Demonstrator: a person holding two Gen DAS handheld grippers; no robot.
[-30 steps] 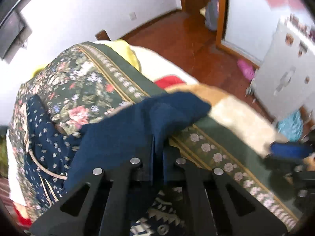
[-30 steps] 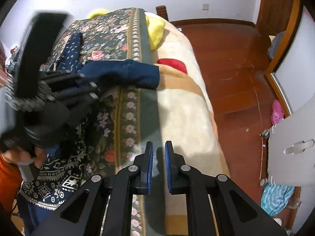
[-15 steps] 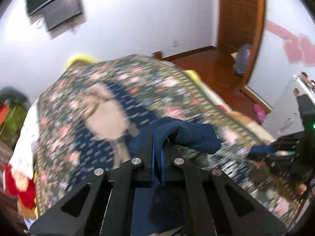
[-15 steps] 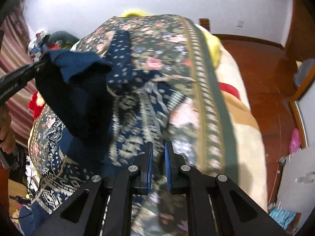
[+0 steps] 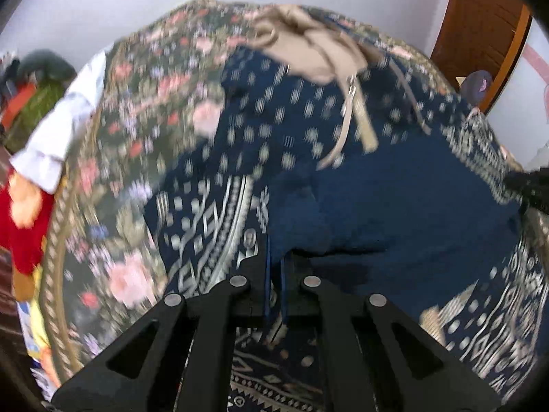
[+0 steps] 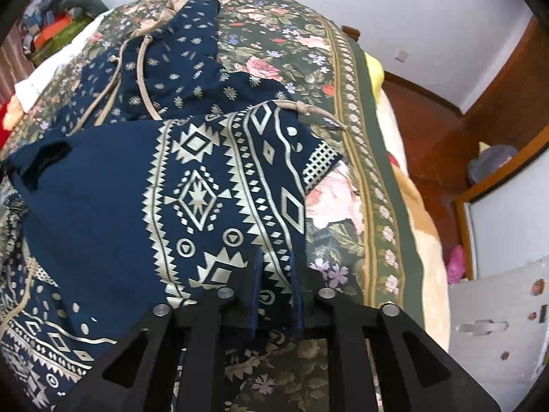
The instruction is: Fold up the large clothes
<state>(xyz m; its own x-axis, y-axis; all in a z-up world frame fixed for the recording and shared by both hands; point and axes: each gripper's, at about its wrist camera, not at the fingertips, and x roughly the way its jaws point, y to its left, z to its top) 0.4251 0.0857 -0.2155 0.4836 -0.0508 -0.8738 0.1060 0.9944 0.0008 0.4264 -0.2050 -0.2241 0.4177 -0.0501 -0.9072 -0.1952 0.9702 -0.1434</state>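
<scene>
The left gripper (image 5: 274, 257) is seen pinched shut on a fold of the navy garment (image 6: 103, 189), the plain blue cloth bunching just ahead of its fingers. The right gripper (image 6: 277, 267) has just been opening; its jaws stand narrowly apart with the garment's patterned edge lying between them, apparently not pressed. The garment is spread ahead of both grippers on the floral bedspread (image 6: 343, 189), its beige drawstrings (image 6: 144, 79) trailing toward the far end.

A slip is judged possible: if the right jaws close on only the hem's top layer, the fold could be pulled askew. The drawstrings could also be caught in the fold.

The bedspread covers a bed; to the right gripper's right a red wooden floor (image 6: 429, 137) is seen, and white walls beyond.
</scene>
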